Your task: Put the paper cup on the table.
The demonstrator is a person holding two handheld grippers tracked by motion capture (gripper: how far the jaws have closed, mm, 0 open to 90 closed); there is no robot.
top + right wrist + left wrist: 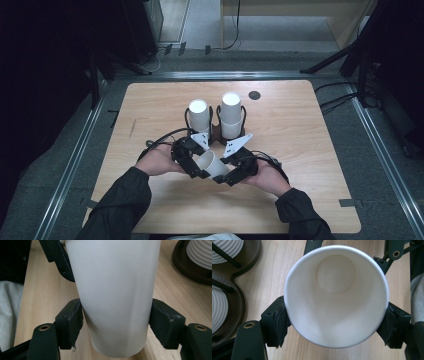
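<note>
Lying tilted between both grippers, the white paper cup (212, 164) hangs above the table (300, 150). The left gripper (196, 172) clamps its rim from both sides, jaws partly spread. The right gripper (224, 179) has its pads against the cup's lower wall, near the base. Beyond them stands the cup holder (216, 131).

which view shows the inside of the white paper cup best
The left gripper view: it looks straight into the white paper cup, showing its round bottom and rim. The right gripper view shows its outer wall; the high view shows it small between both grippers.
</note>
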